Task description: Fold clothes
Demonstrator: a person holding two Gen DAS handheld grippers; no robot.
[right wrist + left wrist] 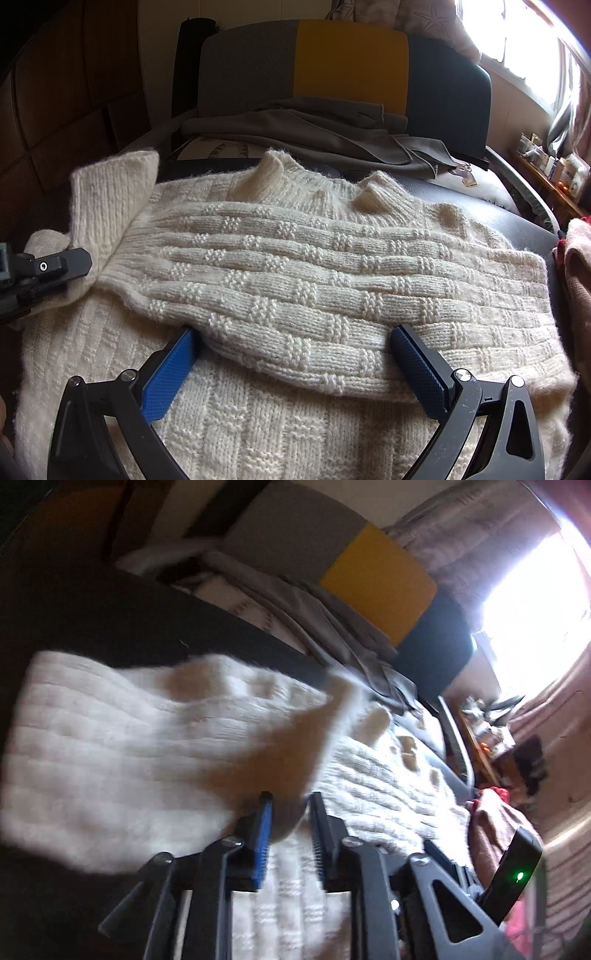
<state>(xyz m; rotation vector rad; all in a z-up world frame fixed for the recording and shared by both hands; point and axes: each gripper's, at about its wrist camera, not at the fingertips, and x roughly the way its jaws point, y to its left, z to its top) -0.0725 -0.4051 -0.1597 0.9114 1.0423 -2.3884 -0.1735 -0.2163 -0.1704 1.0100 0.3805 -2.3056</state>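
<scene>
Right wrist view, from left to right: the left gripper (55,264) enters at the left edge, its dark tip lying against a raised sleeve cuff (110,192) of the cream knitted sweater (295,266); from here I cannot tell how its jaws stand. The sweater lies spread over a dark table (491,206), its basket-weave body folded over on itself, with the ribbed collar (317,181) at the far edge. Low in the middle, the right gripper (291,350) rests on the fold with its jaws wide, the blue pads (170,373) set apart on either side of the rounded fold edge and pressing on nothing. Behind the sweater a grey garment (314,133) is heaped on a chair with a grey, yellow and dark back (347,59). At the far right a pinkish cloth (576,258) lies beside the table, under a bright window (524,40). Left wrist view is blurred: its jaws stand narrowly apart, one blue pad (263,845) showing, with the cream knit draped just beyond the tips and apparently no longer pinched, though the blur leaves that unsure.
</scene>
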